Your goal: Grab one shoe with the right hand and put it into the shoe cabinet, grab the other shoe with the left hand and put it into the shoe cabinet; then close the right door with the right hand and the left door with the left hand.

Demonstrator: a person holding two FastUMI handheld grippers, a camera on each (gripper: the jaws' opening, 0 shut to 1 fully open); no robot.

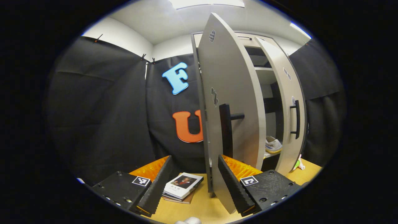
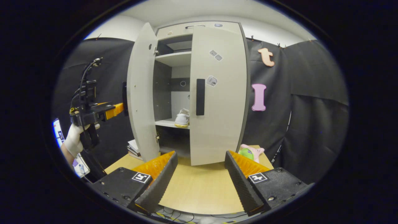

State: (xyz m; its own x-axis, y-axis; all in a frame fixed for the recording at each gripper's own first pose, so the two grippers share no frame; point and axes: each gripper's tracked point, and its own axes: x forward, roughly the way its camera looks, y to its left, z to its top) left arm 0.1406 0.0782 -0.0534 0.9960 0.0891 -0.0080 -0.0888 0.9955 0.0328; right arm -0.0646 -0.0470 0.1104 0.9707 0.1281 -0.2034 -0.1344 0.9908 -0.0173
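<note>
Showing books (image 1: 182,185) beside left door (image 1: 230,102) — left claw (image 1: 194,183) view.

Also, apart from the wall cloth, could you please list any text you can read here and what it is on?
None can be read.
Book cover: small print, too blurred to read.
Stickers on the right door: too small to read.
Square markers: black-and-white patterns, not words.
</note>
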